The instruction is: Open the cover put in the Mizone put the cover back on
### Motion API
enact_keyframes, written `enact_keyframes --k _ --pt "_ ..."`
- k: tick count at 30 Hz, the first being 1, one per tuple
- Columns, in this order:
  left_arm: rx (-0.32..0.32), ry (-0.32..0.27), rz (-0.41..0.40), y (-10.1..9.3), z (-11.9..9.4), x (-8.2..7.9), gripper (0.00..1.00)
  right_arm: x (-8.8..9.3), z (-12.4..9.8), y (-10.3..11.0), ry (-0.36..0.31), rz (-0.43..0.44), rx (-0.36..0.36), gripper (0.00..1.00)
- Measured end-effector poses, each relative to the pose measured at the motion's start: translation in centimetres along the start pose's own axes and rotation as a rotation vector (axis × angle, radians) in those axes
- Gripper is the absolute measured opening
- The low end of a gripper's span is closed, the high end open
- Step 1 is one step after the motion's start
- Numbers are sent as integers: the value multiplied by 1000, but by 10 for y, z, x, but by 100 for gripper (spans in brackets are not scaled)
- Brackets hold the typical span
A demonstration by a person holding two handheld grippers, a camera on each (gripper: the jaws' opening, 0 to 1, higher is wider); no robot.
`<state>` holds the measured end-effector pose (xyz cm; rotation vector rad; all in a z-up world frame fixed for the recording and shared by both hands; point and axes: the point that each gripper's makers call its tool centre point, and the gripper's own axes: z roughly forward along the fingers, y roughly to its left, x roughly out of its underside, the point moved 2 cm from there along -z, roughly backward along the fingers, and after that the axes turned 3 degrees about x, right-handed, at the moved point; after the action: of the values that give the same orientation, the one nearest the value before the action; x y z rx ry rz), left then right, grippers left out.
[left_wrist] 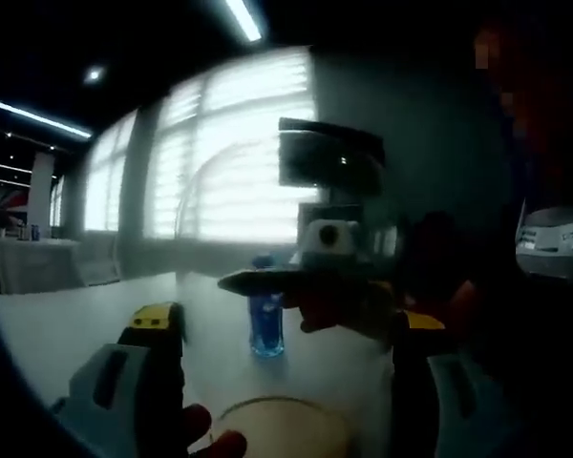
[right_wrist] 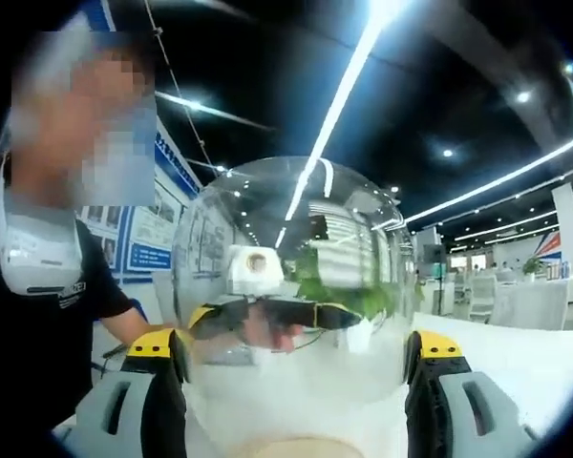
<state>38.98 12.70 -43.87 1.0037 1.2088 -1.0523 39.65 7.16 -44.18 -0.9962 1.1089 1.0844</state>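
A clear glass dome cover (right_wrist: 291, 286) sits between the jaws of my right gripper (right_wrist: 296, 345), its sides against both yellow-tipped fingers (right_wrist: 158, 345). It is held up off the white table (right_wrist: 525, 353). In the left gripper view, a blue Mizone bottle (left_wrist: 265, 324) stands upright on the table (left_wrist: 67, 334), ahead of my left gripper (left_wrist: 286, 320), whose jaws stand wide apart with nothing between them. The right gripper (left_wrist: 329, 272) hangs just above and behind the bottle. Seen through the dome, the left gripper (right_wrist: 258, 310) faces me with a hand under it.
A person in a dark shirt (right_wrist: 38, 315) stands at the left of the right gripper view. Bright shuttered windows (left_wrist: 229, 153) lie beyond the table. White-covered tables and chairs (right_wrist: 544, 296) fill the far right of the hall.
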Motion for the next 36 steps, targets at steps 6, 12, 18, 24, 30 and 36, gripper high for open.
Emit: enact_keyframes --k 6,12,18,24,30,36 --pt "-16 27 9 -8 2 -11 77 -6 -2 5 -7 11 -15 90" --pt "-24 23 29 -17 -2 -23 77 -11 2 13 -8 28 -31 90" --pt "-27 35 34 -20 -3 -28 77 -17 3 19 -4 14 -35 90" --pt "-20 62 64 -28 0 -28 77 -20 -1 27 28 -38 -36 90" --pt "-10 79 73 -34 2 -26 78 -22 -6 37 55 -69 -22 90" --pt "-12 80 48 -46 3 -24 78 -16 -11 46 36 -28 -14 90"
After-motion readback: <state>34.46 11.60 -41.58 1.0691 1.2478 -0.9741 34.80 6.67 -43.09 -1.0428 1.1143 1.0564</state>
